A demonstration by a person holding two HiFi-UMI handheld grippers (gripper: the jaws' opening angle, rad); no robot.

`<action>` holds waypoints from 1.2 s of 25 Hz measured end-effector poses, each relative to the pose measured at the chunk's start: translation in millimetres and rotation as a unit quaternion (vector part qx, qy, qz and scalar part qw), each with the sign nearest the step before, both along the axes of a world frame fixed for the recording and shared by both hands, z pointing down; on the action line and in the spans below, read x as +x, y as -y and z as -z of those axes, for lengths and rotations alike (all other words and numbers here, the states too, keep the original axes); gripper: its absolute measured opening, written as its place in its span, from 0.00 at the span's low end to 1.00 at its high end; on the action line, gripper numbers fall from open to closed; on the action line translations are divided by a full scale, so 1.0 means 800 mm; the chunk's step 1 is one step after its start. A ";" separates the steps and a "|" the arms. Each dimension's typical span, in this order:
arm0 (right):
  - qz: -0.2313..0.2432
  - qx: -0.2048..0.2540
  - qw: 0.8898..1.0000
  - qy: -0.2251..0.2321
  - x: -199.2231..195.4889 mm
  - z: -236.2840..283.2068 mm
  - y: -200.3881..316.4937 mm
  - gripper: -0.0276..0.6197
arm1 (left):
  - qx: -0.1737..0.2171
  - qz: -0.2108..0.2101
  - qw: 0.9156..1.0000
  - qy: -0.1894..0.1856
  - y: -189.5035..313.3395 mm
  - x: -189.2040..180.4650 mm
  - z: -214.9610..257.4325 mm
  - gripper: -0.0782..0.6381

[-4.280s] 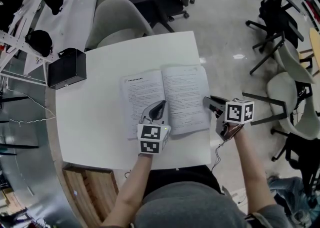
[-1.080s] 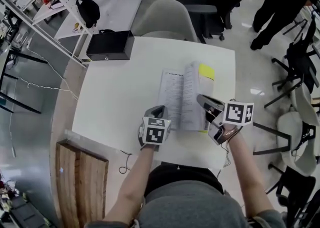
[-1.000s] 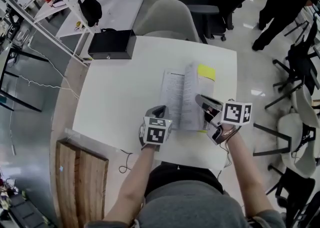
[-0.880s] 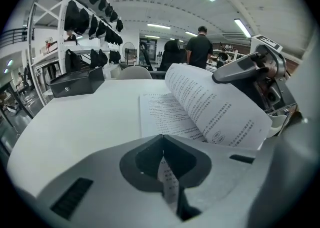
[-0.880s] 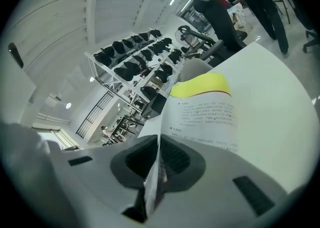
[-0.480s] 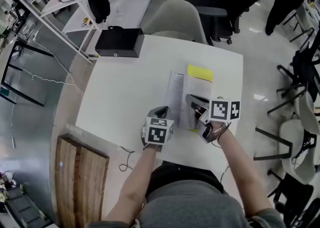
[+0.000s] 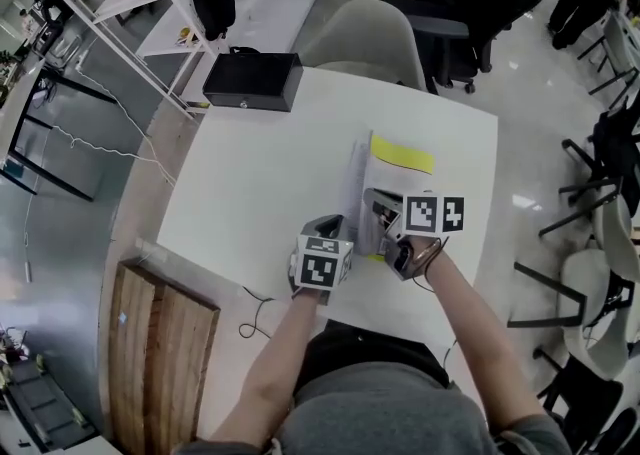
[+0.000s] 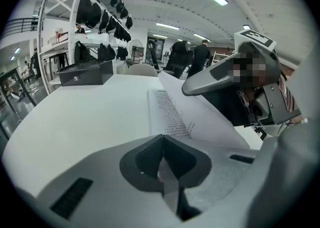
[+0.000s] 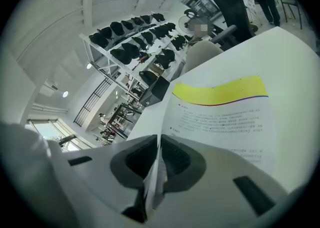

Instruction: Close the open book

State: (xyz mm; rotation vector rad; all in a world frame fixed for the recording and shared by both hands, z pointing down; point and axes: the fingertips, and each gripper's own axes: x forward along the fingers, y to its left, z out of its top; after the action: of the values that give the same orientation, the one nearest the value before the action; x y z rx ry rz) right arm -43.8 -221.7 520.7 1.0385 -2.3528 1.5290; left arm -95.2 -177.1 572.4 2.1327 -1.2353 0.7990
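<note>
Book (image 7: pixel 400 178): on the white counter (image 7: pixel 250 173), nearly shut, its yellow-banded leaf folded over.
Right tool (image 7: pixel 378 211): clamped on that leaf's near edge; jaws just eased slightly wider, paper between them.
Left tool (image 7: pixel 330 226): jaws together, empty, beside the book.
Handling: light, floppy paper; probably best held thinly by the edge.

Open room at the left of the white square table (image 7: pixel 240 193)
The left half lies bare up to the black metal box (image 7: pixel 252 81) on the far left corner. The yellow-banded white paper book (image 7: pixel 400 155) lies right of centre with its right half tilted up, bare strips beyond it and along the right edge. A grey shell chair (image 7: pixel 370 33) stands at the far side.
</note>
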 end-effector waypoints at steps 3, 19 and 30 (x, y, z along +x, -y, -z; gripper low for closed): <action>0.002 -0.003 1.000 0.004 -0.007 -0.006 0.002 0.10 | -0.001 0.003 1.000 -0.002 0.000 -0.001 0.000 0.12; 0.042 -0.004 0.999 -0.008 -0.036 -0.031 -0.005 0.19 | 0.001 0.043 0.999 0.011 0.000 -0.034 -0.002 0.12; 0.039 0.029 0.998 -0.031 -0.030 -0.018 -0.028 0.18 | 0.033 0.055 0.998 -0.003 0.004 -0.045 0.024 0.12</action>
State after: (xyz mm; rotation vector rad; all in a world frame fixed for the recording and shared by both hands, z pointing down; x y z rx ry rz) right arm -68.2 -199.6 535.0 0.9803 -2.3787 1.3879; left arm -130.9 -180.1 553.1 2.0977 -1.3802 0.7126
